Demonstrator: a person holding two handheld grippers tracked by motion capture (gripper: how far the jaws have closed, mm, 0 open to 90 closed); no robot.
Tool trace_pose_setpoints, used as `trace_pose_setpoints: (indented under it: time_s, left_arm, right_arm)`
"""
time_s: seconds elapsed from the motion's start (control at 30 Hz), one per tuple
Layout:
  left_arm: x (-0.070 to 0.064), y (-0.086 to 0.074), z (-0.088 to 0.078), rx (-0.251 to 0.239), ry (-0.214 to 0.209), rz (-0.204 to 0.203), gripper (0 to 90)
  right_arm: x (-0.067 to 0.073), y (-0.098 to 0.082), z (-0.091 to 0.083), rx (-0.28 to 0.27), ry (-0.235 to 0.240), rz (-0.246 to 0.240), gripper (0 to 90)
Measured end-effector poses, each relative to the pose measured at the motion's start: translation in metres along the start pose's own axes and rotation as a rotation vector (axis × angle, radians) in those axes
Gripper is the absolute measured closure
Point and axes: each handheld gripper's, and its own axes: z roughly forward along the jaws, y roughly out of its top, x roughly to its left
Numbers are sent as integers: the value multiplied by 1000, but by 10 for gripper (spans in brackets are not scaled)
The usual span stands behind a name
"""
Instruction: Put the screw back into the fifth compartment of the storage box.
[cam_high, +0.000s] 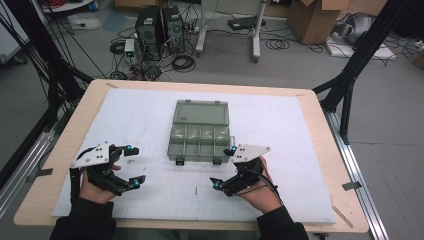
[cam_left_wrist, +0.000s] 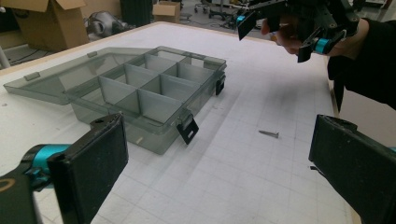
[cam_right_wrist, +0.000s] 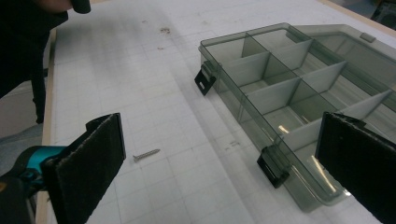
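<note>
A clear grey compartment box (cam_high: 200, 136) lies open mid-table, lid flat behind it, its compartments (cam_left_wrist: 140, 84) (cam_right_wrist: 289, 88) looking empty. A small screw (cam_high: 196, 190) lies on the white mat in front of the box, between my two grippers; it also appears in the left gripper view (cam_left_wrist: 269, 134) and the right gripper view (cam_right_wrist: 146, 154). My left gripper (cam_high: 133, 165) is at the box's front left, open and holding nothing (cam_left_wrist: 219, 172). My right gripper (cam_high: 223, 167) is beside the box's front right corner, open, also holding nothing (cam_right_wrist: 224, 172).
A white gridded mat (cam_high: 140, 120) covers most of the wooden table (cam_high: 85, 107). Two black latches (cam_left_wrist: 187, 129) (cam_right_wrist: 273, 166) hang off the box's front. Behind the table stand computer towers (cam_high: 159, 26), cables and cardboard boxes (cam_high: 315, 17).
</note>
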Motion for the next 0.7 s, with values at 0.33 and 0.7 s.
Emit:
trace_pose_setpoints:
  time_s: [0.33,0.7]
  left_arm:
    - [0,0,1,3,-1,5,50]
    - [-1,0,2,8,1,9,50]
  right_arm:
    - [12,10,21,74,50,-50,4]
    - [27,14,47,183,85,-106,15]
